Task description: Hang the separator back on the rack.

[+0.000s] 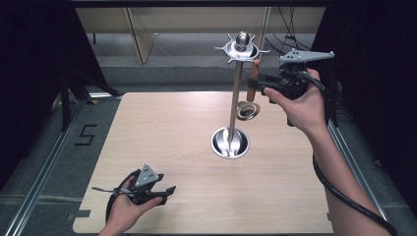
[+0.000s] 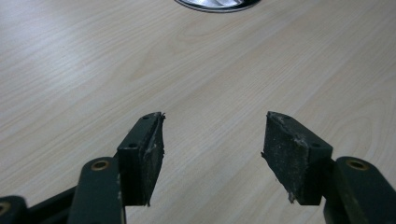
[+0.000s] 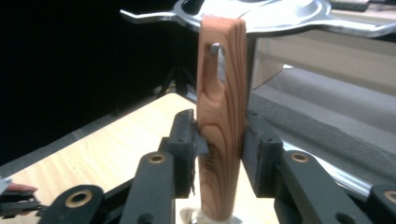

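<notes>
The right gripper is holding up a utensil by its wooden handle beside the top of the metal stand, which is rising from a round base slightly right of the middle of the desk. In the right gripper view the slot near the handle's top end is sitting over one of the small hooks under the stand's top disc, so the utensil looks to be hanging there or very nearly so. The jaws are standing at a middling width on either side of the handle, the left pad touching the wood and the right one close against it; the grip looks loose rather than firm, with the hook taking the weight. The utensil's round metal head is dangling below the hand, toward the far right part of the desk. It is probably light, stiff and top-steady; the wood gives good friction, the metal end would be slicker, so mid-handle is the sensible place to hold. The right forearm is reaching forward and up, wrist level, jaws pointing left at the stand. The left gripper is resting low near the desk's near left corner, jaws wide apart and empty.
</notes>
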The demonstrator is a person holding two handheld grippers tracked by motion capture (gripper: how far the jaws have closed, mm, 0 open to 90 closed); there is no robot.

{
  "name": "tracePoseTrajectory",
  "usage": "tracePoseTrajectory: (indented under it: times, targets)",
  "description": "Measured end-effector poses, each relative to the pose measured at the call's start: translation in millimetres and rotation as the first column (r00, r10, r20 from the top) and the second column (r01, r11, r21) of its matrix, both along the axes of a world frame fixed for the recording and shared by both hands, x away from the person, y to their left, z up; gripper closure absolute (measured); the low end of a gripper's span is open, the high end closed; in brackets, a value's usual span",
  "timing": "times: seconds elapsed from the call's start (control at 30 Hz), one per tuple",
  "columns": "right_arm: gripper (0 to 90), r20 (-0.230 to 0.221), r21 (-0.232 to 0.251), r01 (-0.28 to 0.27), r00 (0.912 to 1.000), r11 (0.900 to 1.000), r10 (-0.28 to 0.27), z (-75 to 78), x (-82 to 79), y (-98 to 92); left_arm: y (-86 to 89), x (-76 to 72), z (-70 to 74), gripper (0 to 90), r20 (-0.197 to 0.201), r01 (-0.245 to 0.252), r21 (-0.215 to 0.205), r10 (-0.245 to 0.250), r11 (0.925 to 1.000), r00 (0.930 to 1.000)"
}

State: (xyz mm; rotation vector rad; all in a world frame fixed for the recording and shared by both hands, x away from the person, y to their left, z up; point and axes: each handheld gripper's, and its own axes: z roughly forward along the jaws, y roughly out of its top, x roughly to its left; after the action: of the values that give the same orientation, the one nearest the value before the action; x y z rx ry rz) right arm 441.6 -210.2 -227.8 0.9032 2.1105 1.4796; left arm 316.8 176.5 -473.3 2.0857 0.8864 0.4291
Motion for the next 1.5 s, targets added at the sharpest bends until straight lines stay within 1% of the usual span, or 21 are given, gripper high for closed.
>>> tracePoseTrajectory:
  times: [0.1,0.17,0.2,0.27,0.37,0.47,0.5,0.6,0.8,0.93,0.97,1.0,1.03,1.07,1.1,1.13,1.17,1.27,1.3,1.33,1.5]
  targets:
    - [63.0,0.016,0.001,0.019,0.9997,1.0,-0.019,0.5,-3.2,0.2,-0.2,0.4,-0.4,37.4,0.001,0.0,-0.002,0.0,1.0,1.0]
    - [59.7,0.048,-0.007,0.024,0.9986,1.0,-0.023,0.2,-5.2,0.2,0.9,1.2,0.5,37.4,0.011,0.011,0.018,-0.011,0.9998,0.9999]
    - [58.6,0.045,-0.005,0.033,0.9984,0.999,-0.033,0.3,-7.5,0.3,0.3,-0.3,0.5,37.4,-0.006,0.006,0.008,-0.006,1.0,1.0]
    - [57.0,0.048,-0.004,0.035,0.9983,0.999,-0.034,0.3,-11.6,0.3,-0.4,0.0,-0.7,37.4,0.002,0.002,-0.005,-0.002,1.0,1.0]
    - [55.3,0.098,-0.041,0.054,0.9939,0.998,-0.05,0.1,-15.5,-1.6,-0.5,0.0,-0.8,37.4,0.001,0.002,-0.003,-0.002,1.0,1.0]
    - [53.5,0.095,-0.048,0.063,0.9938,0.997,-0.058,-1.4,-21.9,-3.4,-1.8,-1.3,-1.3,37.4,-0.017,-0.016,-0.017,0.016,0.9997,0.9997]
    - [53.0,0.106,-0.053,0.064,0.9927,0.997,-0.058,-2.3,-23.5,-4.9,-0.7,-0.1,-0.8,37.4,0.002,0.001,-0.004,-0.001,1.0,1.0]
    - [52.4,0.125,-0.067,0.077,0.9898,0.995,-0.068,-6.2,-29.0,-10.4,-0.6,-0.1,-1.1,37.4,0.002,0.001,-0.002,-0.001,1.0,1.0]
    - [51.6,0.116,-0.087,0.097,0.9895,0.992,-0.086,-18.7,-44.9,-20.7,-1.8,-1.4,-1.8,37.4,-0.016,-0.023,-0.014,0.022,0.9996,0.9996]
    - [50.1,0.105,-0.098,0.105,0.9899,0.99,-0.095,-29.4,-56.1,-28.7,-1.5,-1.3,-1.5,37.4,-0.011,-0.016,-0.011,0.016,0.9998,0.9998]
    - [49.5,0.121,-0.108,0.108,0.9881,0.988,-0.095,-32.2,-57.8,-31.8,-0.4,0.3,-1.1,37.4,0.01,-0.001,0.005,0.001,1.0,1.0]
    - [49.0,0.102,-0.108,0.109,0.9899,0.988,-0.098,-35.3,-61.0,-34.1,0.3,1.1,-0.9,37.4,0.018,0.003,0.016,-0.004,0.9999,0.9998]
    - [48.7,0.115,-0.119,0.114,0.9884,0.986,-0.1,-38.3,-62.8,-37.3,0.2,1.0,-1.0,37.4,0.017,0.002,0.014,-0.002,0.9999,0.9999]
    - [48.3,0.098,-0.121,0.112,0.9901,0.986,-0.1,-41.4,-65.9,-39.8,-0.7,-0.6,-1.2,37.4,0.008,-0.016,0.007,0.015,0.9999,0.9998]
    - [47.9,0.109,-0.121,0.119,0.9884,0.986,-0.106,-45.0,-67.9,-42.6,0.2,0.4,-0.6,37.4,0.011,-0.002,0.02,0.002,0.9998,0.9999]
    - [47.7,0.095,-0.118,0.12,0.9895,0.986,-0.109,-48.0,-70.8,-45.0,0.3,0.5,-0.6,37.4,0.012,-0.001,0.021,0.001,0.9998,0.9999]
    - [47.4,0.102,-0.124,0.119,0.9891,0.985,-0.106,-51.0,-72.4,-48.5,-0.8,-0.7,-1.1,37.3,-0.002,-0.015,0.008,0.015,0.9999,0.9999]
    - [46.6,0.074,-0.121,0.143,0.9882,0.982,-0.134,-61.3,-81.0,-56.2,-0.3,0.3,-1.1,37.3,0.006,-0.005,0.017,0.005,0.9998,1.0]
    - [46.4,0.068,-0.132,0.128,0.9904,0.983,-0.12,-64.5,-82.1,-59.5,-0.3,0.0,-1.3,37.3,0.0,-0.008,0.018,0.008,0.9998,1.0]
    - [46.2,0.08,-0.134,0.141,0.9881,0.981,-0.131,-68.6,-83.6,-62.4,0.0,0.6,-1.3,37.3,0.005,-0.005,0.024,0.005,0.9997,1.0]
    - [45.4,0.024,-0.138,0.154,0.988,0.978,-0.153,-88.1,-94.6,-74.3,-0.2,0.7,-1.7,37.3,0.007,-0.007,0.025,0.007,0.9997,1.0]
